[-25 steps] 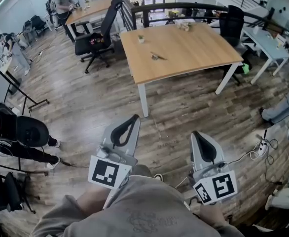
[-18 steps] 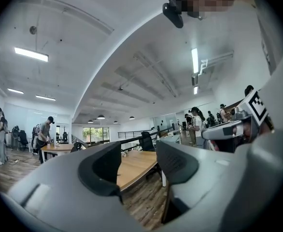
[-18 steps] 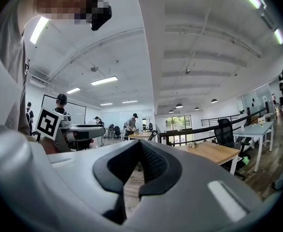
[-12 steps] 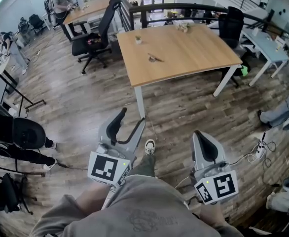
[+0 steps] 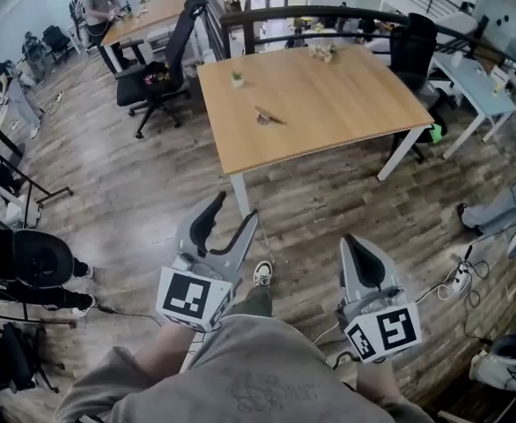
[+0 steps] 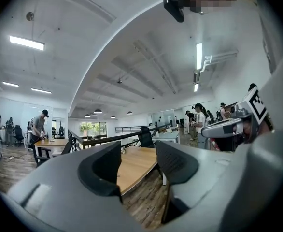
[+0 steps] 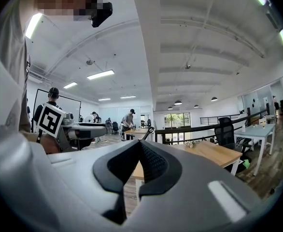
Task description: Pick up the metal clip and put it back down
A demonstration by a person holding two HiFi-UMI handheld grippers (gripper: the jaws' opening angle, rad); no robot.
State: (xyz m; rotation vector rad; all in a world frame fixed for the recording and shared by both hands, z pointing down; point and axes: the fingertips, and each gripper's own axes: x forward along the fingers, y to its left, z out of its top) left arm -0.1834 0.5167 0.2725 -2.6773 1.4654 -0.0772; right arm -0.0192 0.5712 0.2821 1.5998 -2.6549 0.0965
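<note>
Left claw (image 5: 236, 208): jaws spread wide. They have just been opening, with nothing between them. In the left gripper view we see only tabletop (image 5: 346, 104) and floor (image 5: 152, 183) through the gap.
Right claw (image 5: 357, 243): jaws pressed together, gripping nothing.
We hold both claws level in front of our grey sweater (image 5: 240, 377), pointing toward the tabletop.

Metal clip (image 5: 265, 116) lies flat on the wooden tabletop, left of centre, well apart from both claws. It is not touching anything else on the tabletop.

Also on the tabletop:
- small potted plant (image 5: 238, 77), beyond the clip toward the far-left corner
- pale cluster (image 5: 321, 51) at the far edge, too small to identify

Between us and the clip:
- a stretch of wood floor
- our shoe (image 5: 262, 274), just beside the left claw in the head view
- the white near-left table leg (image 5: 239, 203), which the left claw's tip overlaps in the head view
- the near edge of the tabletop

Around the tabletop:
- black office chair (image 5: 157, 77) off its left side
- second black chair (image 5: 414, 42) at the far-right corner
- dark railing (image 5: 328, 11) running behind
- white desk (image 5: 478, 82) to the right
- another wooden table (image 5: 152, 11) at far left, with a person (image 5: 95, 3) standing at it
- cable and power strip (image 5: 459, 280) on the floor right of the right claw
- someone's legs (image 5: 504, 203) at the right edge
- black gear (image 5: 29, 258) and a stand (image 5: 16, 170) on our left
</note>
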